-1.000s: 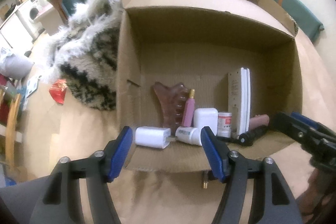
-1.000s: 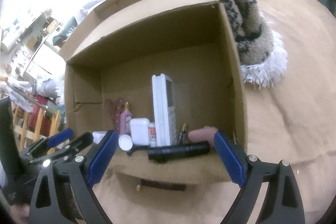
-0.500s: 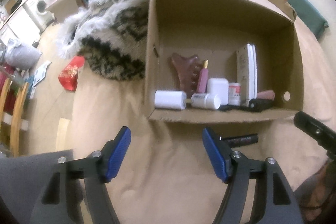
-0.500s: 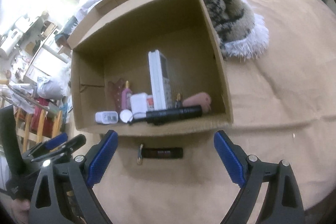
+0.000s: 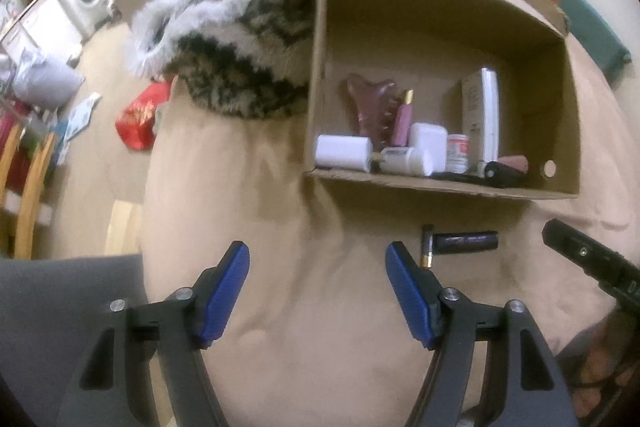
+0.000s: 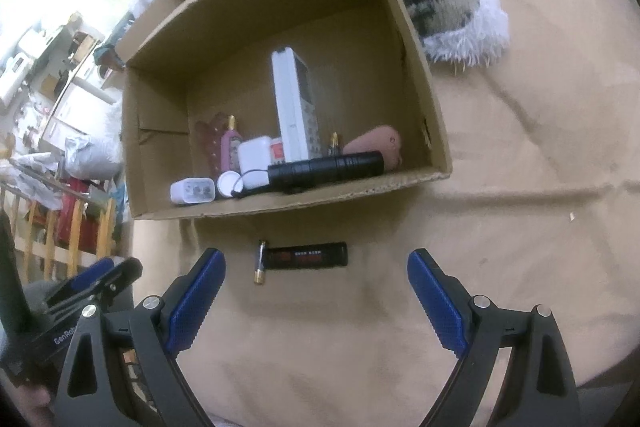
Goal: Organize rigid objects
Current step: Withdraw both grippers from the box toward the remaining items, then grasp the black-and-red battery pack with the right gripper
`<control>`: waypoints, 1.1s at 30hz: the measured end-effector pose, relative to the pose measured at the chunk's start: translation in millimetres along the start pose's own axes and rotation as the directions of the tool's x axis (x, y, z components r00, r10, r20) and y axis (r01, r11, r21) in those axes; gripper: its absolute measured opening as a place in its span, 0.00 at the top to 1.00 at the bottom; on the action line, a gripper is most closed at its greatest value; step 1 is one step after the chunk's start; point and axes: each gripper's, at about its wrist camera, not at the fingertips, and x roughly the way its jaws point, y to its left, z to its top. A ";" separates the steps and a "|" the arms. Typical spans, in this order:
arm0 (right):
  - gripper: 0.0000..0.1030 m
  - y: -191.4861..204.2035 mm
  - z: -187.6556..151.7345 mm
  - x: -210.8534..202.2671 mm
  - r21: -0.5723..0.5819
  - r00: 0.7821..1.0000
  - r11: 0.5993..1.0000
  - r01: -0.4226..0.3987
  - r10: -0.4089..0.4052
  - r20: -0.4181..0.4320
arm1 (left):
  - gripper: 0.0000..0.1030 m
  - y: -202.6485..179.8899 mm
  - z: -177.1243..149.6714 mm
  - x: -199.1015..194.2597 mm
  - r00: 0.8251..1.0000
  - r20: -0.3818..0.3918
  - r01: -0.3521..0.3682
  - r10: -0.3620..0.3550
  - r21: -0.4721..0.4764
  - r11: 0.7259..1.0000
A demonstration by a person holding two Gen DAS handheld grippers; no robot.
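Two tools apart & empty, black stick w/ battery near box

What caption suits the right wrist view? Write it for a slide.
Open right gripper above a black battery lying outside the filled cardboard box.

The lower part of the cardboard box interior is screened by its near wall, so the bases of the items inside are hidden. The print on the black bar is too blurred to be read. In the left wrist view the right gripper is cut off by the picture's edge, and its fingers cannot be seen there.
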 end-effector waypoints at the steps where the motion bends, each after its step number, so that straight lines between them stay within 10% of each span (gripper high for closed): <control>1: 0.05 -0.3 0.3 3.3 0.004 1.000 1.000 0.000 0.000 -0.010 | 0.34 2.6 1.2 1.2 1.000 -0.004 -0.003 0.003 -0.017 1.000; 10: 0.05 17.9 -1.7 59.2 -0.048 0.984 0.995 0.091 -0.097 -0.151 | 0.34 11.4 7.0 7.5 0.998 -0.053 0.040 -0.046 -0.115 0.993; 21: 0.02 48.4 -9.9 109.1 -0.130 0.945 0.948 0.289 -0.304 -0.119 | 0.34 8.0 7.2 9.2 0.996 -0.066 0.048 -0.056 -0.112 0.993; 33: 0.17 48.7 -28.8 97.8 -0.187 0.962 0.950 0.250 -0.266 -0.067 | 0.34 4.2 7.8 12.9 0.995 -0.075 0.054 -0.063 -0.106 0.993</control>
